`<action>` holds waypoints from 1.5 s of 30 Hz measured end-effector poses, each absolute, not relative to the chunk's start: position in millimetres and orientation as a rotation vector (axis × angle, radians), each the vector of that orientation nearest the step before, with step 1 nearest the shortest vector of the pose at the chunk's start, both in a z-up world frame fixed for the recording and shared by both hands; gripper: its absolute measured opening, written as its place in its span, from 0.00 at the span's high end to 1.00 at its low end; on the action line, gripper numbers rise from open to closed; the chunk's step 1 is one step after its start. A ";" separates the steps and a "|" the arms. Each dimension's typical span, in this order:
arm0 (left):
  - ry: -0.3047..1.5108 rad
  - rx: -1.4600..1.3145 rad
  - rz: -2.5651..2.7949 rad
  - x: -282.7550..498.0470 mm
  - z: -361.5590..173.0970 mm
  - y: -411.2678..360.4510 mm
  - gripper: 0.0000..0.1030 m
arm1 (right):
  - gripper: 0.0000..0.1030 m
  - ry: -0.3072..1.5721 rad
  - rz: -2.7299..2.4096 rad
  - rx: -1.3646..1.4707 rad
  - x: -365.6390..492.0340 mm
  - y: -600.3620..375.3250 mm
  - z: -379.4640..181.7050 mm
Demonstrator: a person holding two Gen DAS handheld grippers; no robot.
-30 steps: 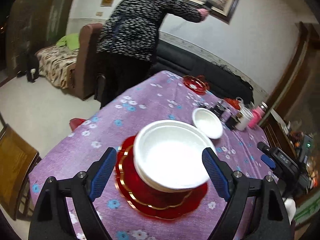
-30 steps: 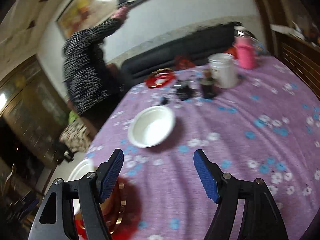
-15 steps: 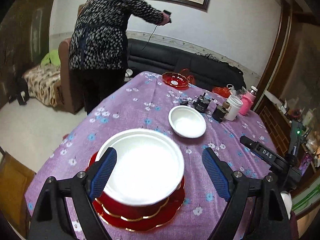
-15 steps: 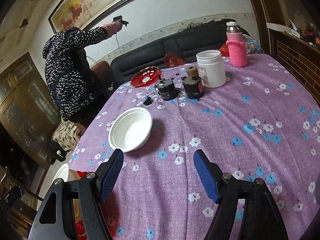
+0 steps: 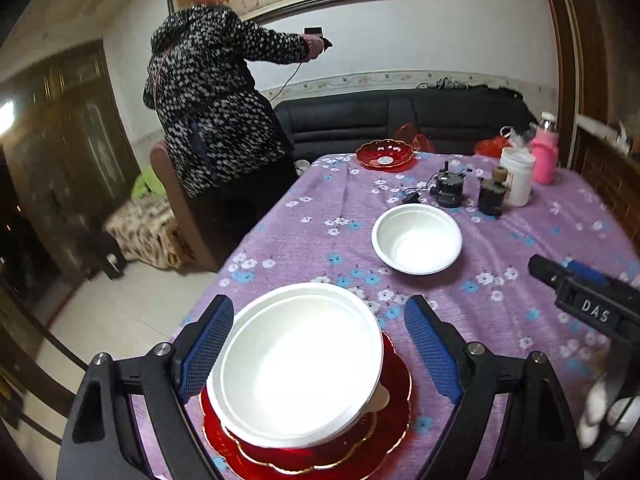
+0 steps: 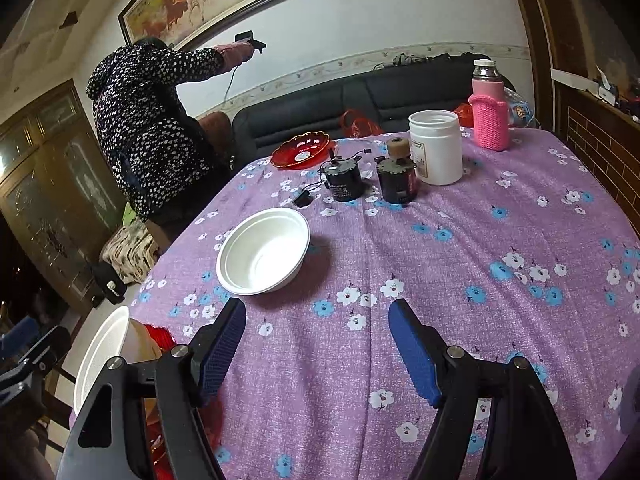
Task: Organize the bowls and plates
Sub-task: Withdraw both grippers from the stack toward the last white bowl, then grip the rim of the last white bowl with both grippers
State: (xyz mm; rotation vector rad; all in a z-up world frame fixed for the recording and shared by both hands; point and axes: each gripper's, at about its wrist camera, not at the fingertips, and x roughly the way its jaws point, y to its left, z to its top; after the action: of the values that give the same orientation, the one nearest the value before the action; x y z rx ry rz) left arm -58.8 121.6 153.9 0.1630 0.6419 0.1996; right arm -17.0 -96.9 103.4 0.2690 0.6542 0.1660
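The left gripper (image 5: 320,344) hangs over the near edge of the table (image 5: 520,240) with its blue pads set wide apart, one to either side of the large white bowl (image 5: 296,364) and neither pressing on it. That bowl sits mouth up on a red plate (image 5: 384,412) with a gold-trimmed scalloped rim; its rim looks slightly tipped toward the left pad, though the fisheye bend makes that hard to judge. Round as it is, it has no long axis to speak of.

Farther across the purple flowered cloth stands a small white bowl (image 6: 264,250), also mouth up, alone and well apart from the stack. The right gripper (image 6: 316,344) hovers short of it, jaws spread with only cloth between them — nothing held.

At the far side lies a second red dish (image 6: 300,150), near two dark motor-like parts, a white jar (image 6: 436,146) and a pink-sleeved flask (image 6: 488,108).
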 end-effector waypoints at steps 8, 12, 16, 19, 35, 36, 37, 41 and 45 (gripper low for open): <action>0.632 0.249 0.221 -56.5 151.6 105.2 0.15 | 0.24 0.648 0.156 0.256 -14.7 -103.8 104.5; 0.640 0.256 0.214 -54.0 149.8 101.3 0.15 | 0.24 0.645 0.153 0.257 -13.0 -107.2 106.3; 0.649 0.257 0.205 -52.0 148.5 98.7 0.15 | 0.24 0.648 0.151 0.252 -9.6 -108.5 106.1; 0.659 0.257 0.197 -48.4 146.9 98.4 0.15 | 0.24 0.653 0.149 0.252 -5.8 -109.2 104.8; 0.916 0.002 -0.061 104.1 158.6 136.2 0.16 | 0.23 0.757 0.188 0.450 74.8 -99.0 80.0; 0.935 -0.011 -0.048 117.4 152.1 139.0 0.16 | 0.23 0.766 0.191 0.460 79.8 -96.6 76.0; 0.956 -0.027 -0.048 128.9 146.1 141.9 0.16 | 0.23 0.778 0.195 0.467 87.5 -91.5 69.9; 1.083 -0.052 -0.069 171.2 110.0 143.5 0.16 | 0.23 0.813 0.196 0.446 108.7 -77.2 53.7; 1.168 -0.015 -0.072 199.1 80.3 138.9 0.16 | 0.23 0.823 0.203 0.417 123.7 -67.5 43.4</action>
State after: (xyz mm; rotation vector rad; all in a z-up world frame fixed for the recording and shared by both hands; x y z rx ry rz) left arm 199.1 138.9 80.3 -0.0146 1.1685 -0.0722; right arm 123.7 -67.5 43.4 0.4172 0.8230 0.2029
